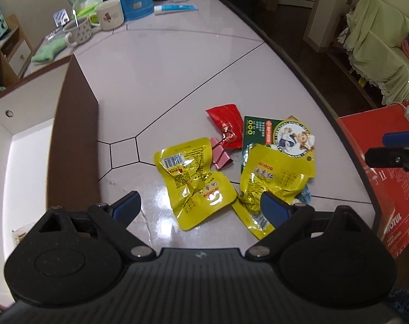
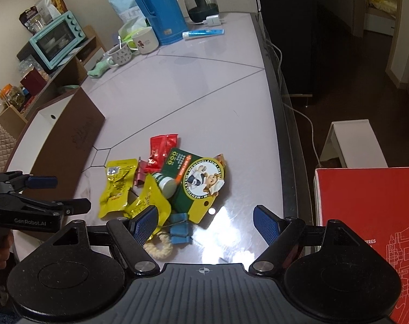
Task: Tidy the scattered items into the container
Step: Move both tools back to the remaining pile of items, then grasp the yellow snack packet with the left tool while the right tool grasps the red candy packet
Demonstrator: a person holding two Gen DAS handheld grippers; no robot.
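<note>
Snack packets (image 1: 196, 178), binder clips (image 2: 179, 229), Mentholatum card (image 2: 201, 181) heaped mid-table, box (image 1: 77, 124) at 9 o'clock. Foil light, crinkly, slippery: pinch edge seam. Left gripper (image 1: 201, 205), right gripper (image 2: 204, 224) both spread wide, holding nothing.

The green card (image 1: 261, 132) is partly covered by a yellow packet (image 1: 277, 178) in the left wrist view, and the blue clip (image 2: 179, 228) is hidden there. The container (image 1: 29, 145) is cut off by the left edge. Print on the packets is too small to be read.
</note>
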